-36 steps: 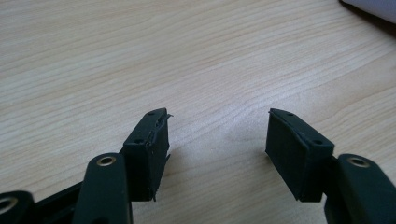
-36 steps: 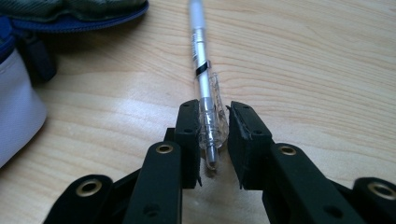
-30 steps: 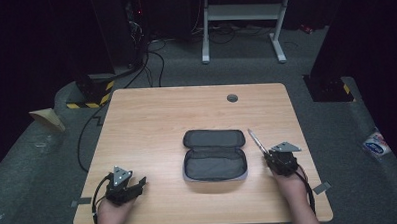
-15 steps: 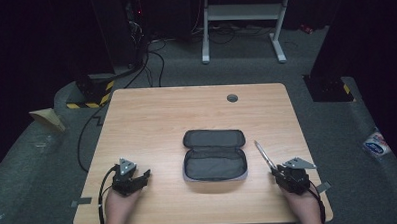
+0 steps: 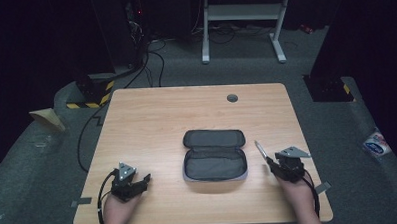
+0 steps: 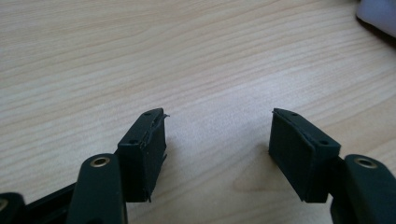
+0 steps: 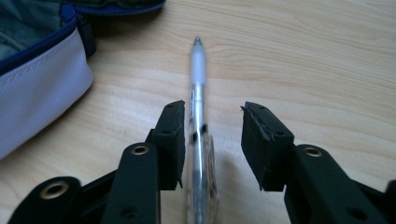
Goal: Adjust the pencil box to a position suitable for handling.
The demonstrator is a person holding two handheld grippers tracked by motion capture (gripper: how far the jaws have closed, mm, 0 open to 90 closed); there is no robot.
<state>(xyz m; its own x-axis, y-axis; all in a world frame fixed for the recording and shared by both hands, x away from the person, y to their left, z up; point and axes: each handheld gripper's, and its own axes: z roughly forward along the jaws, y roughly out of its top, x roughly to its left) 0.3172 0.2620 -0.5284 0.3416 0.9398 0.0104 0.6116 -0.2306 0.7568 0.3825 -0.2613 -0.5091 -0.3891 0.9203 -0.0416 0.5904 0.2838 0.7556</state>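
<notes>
A grey pencil case point(image 5: 214, 156) lies unzipped and spread open at the middle of the wooden table point(image 5: 186, 112). To its right, a clear-barrelled pen point(image 5: 260, 150) lies on the wood. In the right gripper view the pen point(image 7: 198, 93) runs between the jaws of my right gripper point(image 7: 212, 109), close against the left jaw, tip pointing away. The jaws stand apart, so the gripper is open. The case's pale side point(image 7: 37, 70) is at the upper left. My left gripper point(image 6: 217, 116) rests low on bare wood at the front left, open and holding nothing.
A small dark round grommet point(image 5: 232, 98) sits near the table's far edge. A corner of the case point(image 6: 378, 14) shows at the top right of the left gripper view. Beyond the table are dark floor, cables and a white frame point(image 5: 243, 13).
My right hand has drawn back a little toward the front edge, with the pen still lying in front of it. The left hand has barely shifted.
</notes>
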